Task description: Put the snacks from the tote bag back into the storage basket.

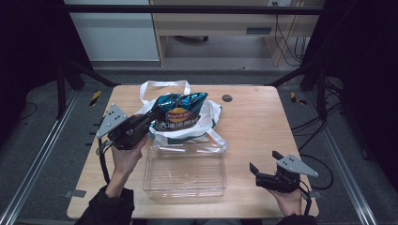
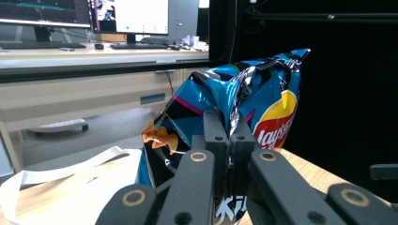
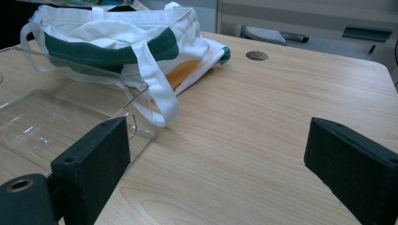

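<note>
Left hand-held gripper (image 1: 151, 121) is clamped tight on a crinkled fold of the blue chip bag (image 1: 179, 111), held off the bench (image 1: 263, 122) above the white tote bag (image 1: 212, 115), at about 12 o'clock from the clear plastic bin (image 1: 185, 171). Judgement: carry the chip bag toward 6 o'clock with the pinch firm, keep it clear of the tote handles, and lower it past the bin's rim before letting go. Right hand-held gripper (image 1: 266, 169) sits wide open and empty near the bench's 4 o'clock corner.
</note>
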